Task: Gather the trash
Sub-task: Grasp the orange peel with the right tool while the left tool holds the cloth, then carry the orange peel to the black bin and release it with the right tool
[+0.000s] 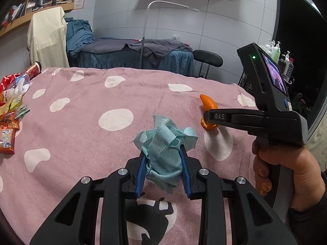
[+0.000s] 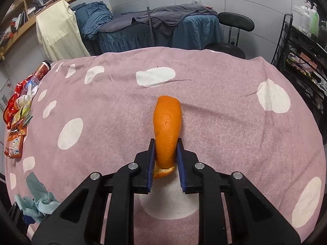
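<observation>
Gripping: left tool (image 1: 162,153) one blue wipe (image 1: 164,140); right tool (image 2: 165,149) one orange peel (image 2: 167,126).

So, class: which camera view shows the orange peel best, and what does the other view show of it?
The right wrist view: the orange peel fills the centre, pinched between the right gripper pads. The left wrist view shows it small and partly hidden behind that gripper's fingers.

Massage room, draped treatment bed (image 1: 130,51), lotion bottles (image 1: 274,50), stool (image 1: 207,58)
</observation>
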A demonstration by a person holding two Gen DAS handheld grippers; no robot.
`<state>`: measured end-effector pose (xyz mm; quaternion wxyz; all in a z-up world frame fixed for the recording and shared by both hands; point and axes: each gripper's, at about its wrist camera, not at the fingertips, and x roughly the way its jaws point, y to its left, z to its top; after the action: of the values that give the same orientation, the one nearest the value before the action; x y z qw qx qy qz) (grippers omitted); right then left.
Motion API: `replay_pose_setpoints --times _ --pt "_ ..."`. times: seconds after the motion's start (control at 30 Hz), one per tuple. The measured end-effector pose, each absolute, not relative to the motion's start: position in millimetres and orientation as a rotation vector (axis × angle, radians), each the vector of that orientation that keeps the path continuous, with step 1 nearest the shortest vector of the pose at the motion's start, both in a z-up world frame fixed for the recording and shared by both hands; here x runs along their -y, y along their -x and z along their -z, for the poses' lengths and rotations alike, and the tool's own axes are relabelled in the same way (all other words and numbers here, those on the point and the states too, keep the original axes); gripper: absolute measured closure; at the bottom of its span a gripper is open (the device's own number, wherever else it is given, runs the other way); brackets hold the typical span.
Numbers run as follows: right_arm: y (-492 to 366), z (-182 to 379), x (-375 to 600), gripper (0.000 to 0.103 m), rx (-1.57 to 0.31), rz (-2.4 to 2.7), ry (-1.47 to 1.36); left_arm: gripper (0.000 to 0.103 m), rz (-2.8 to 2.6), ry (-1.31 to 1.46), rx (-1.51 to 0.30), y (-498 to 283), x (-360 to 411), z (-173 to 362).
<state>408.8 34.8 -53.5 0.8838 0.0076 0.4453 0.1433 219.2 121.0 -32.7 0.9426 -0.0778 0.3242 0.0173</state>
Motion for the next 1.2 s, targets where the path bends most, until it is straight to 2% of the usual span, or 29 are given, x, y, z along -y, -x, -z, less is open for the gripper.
replay_pose_setpoints --times 0.67,1.2 --pt "-316 -4 50 0.085 -0.808 -0.354 -0.125 0.073 -0.037 0.139 -0.636 -208 -104 14" --pt "-227 -1 183 0.085 -0.751 -0.212 -0.239 0.073 0.133 0.103 -0.619 -172 -17 -5"
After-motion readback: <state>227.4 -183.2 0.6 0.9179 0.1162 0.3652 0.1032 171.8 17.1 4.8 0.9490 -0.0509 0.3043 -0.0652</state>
